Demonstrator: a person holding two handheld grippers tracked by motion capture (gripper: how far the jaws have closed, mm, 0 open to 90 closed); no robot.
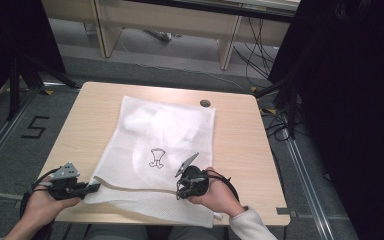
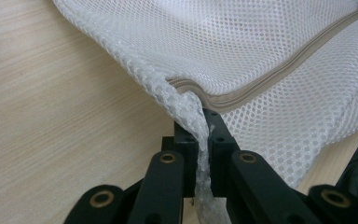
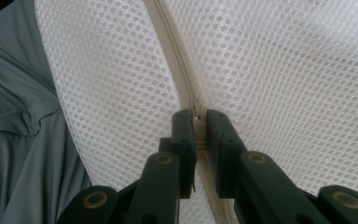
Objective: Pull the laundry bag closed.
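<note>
Both grippers' jaws are clamped: left gripper pinches mesh bag corner, right gripper its zipper.

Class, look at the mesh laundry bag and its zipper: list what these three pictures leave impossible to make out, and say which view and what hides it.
- Zipper pull: right gripper view, squeezed between the right tool jaws, too little shows.
- Contents of the mesh bag: high view, pale folds inside, too blurred to identify.
- Bag's near edge: high view, hangs over the table edge.
- Small drawing: high view, too small to read.
- Left tool: left gripper view, mesh bunched between the jaws.
</note>
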